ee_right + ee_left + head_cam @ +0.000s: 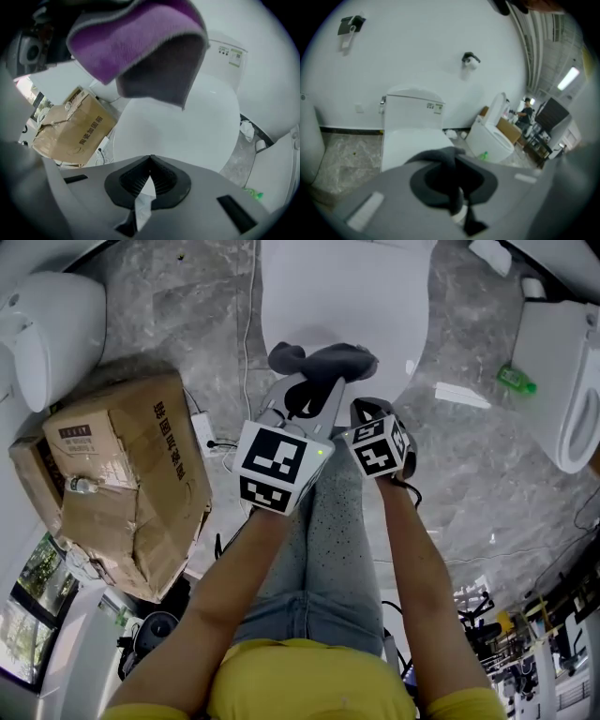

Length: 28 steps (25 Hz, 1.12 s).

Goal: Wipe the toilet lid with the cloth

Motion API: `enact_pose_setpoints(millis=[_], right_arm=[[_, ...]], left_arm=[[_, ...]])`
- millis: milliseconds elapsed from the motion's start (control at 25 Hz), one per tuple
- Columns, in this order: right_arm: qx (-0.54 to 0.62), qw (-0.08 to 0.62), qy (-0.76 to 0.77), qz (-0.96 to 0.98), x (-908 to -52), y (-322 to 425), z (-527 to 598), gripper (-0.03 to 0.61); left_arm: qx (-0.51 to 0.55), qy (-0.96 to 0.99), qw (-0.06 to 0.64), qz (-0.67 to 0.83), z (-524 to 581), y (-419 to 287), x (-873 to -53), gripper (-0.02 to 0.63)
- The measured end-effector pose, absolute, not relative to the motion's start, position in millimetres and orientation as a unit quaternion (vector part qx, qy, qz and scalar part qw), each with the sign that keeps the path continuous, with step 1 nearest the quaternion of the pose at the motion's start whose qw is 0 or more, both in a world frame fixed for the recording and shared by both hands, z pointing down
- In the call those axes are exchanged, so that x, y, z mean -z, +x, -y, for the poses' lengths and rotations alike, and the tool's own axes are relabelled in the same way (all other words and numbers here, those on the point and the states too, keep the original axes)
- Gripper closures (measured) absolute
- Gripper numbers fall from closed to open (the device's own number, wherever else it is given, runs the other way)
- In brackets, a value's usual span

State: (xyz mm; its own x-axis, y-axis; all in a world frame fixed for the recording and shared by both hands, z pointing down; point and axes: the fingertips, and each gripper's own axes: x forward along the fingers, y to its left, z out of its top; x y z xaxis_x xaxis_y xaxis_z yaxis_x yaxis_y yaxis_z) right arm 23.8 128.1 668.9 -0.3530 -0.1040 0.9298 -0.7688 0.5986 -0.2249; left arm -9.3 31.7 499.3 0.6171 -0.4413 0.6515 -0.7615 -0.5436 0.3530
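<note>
The white toilet lid (342, 296) is closed, below and ahead of both grippers; it also shows in the left gripper view (410, 143) and the right gripper view (187, 126). My left gripper (306, 382) is shut on a grey and purple cloth (323, 360), bunched at its tips above the lid's near edge. In its own view the dark cloth (440, 171) fills the space between the jaws of the left gripper (452, 161). My right gripper (362, 411) is just right of the cloth, pointing steeply down. Its jaws (150, 158) meet with nothing between them, and the cloth (140, 51) hangs above.
A crumpled cardboard box (122, 474) stands on the marble floor at the left, with a power strip and cables (204, 432) beside it. Another toilet (572, 381) stands at the right, near a green bottle (516, 381). A white fixture (47, 334) is at the far left.
</note>
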Motion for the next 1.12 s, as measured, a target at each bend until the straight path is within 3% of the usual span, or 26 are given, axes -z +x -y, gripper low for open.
enact_pose_setpoints(millis=[600,1120], right_arm=[[-0.242,0.397,0.413,0.783,-567.5,63.0,-18.7,0.563],[-0.228,0.393,0.424,0.784,-557.5,96.3,-5.4,0.563]], left_arm=[[-0.302,0.838,0.289,0.351,30.4,-10.6,-575.4,0.597],[-0.365,0.797,0.251,0.411,125.7,-44.8,-665.7,0.597]])
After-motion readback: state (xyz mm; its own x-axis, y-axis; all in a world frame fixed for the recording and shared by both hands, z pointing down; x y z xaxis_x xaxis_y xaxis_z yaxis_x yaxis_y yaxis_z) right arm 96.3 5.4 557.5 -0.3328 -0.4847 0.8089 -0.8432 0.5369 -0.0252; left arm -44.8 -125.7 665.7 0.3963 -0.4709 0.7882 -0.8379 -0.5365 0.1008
